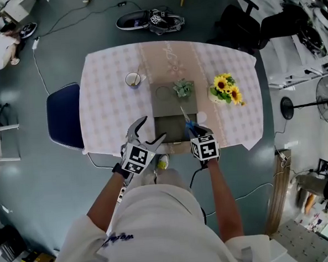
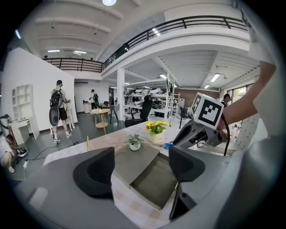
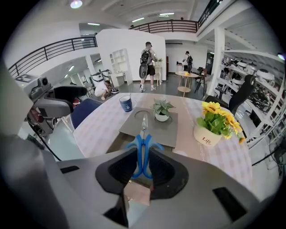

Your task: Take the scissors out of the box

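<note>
Over the box point(image 1: 174, 128) on the desk point(image 1: 106, 92), the right hand-held gripper point(image 3: 142, 167) pinches the scissors point(image 3: 143, 145), the left hand-held gripper point(image 2: 142, 165) spread empty; that thin handle hold could slip.

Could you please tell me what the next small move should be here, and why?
Probably carry the scissors sideways, clear of the box, toward bare tablecloth. The right gripper has its fingers shut on their blue handles, already over the open box.

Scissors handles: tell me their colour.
Blue. The scissors handles show best in the right gripper view.
</note>
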Action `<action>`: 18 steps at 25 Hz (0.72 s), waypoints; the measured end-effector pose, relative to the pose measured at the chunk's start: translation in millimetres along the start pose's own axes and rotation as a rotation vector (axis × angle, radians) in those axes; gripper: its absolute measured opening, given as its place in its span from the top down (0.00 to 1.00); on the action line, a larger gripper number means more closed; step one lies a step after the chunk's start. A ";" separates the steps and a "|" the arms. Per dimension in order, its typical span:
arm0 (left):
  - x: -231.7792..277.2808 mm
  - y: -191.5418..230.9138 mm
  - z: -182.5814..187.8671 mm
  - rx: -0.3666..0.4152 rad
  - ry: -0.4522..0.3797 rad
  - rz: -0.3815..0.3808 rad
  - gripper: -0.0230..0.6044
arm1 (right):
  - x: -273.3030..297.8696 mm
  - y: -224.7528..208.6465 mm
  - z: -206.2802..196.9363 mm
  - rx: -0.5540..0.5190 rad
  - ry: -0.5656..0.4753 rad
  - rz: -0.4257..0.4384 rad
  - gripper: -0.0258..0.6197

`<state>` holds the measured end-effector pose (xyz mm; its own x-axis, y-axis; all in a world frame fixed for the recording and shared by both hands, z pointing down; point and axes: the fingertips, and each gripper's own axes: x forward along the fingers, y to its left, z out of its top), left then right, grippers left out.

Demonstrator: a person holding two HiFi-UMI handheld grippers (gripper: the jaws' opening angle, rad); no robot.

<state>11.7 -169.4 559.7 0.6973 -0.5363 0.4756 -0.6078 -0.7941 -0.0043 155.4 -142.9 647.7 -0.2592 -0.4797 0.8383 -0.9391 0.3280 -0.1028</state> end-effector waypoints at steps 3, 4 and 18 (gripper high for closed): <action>1.6 6.5 11.1 0.013 -0.016 0.010 0.36 | -6.3 -3.8 10.8 0.015 -0.027 -0.009 0.82; 2.5 8.8 15.1 0.016 -0.024 0.015 0.36 | -8.9 -5.3 14.8 0.023 -0.038 -0.013 0.82; 19.0 44.0 60.5 0.025 -0.105 0.060 0.36 | -31.5 -10.3 67.2 0.069 -0.175 -0.047 0.82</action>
<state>21.2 -231.8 515.3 0.6963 -0.6094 0.3792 -0.6412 -0.7655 -0.0527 158.0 -185.8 586.3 -0.2448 -0.6290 0.7379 -0.9626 0.2486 -0.1074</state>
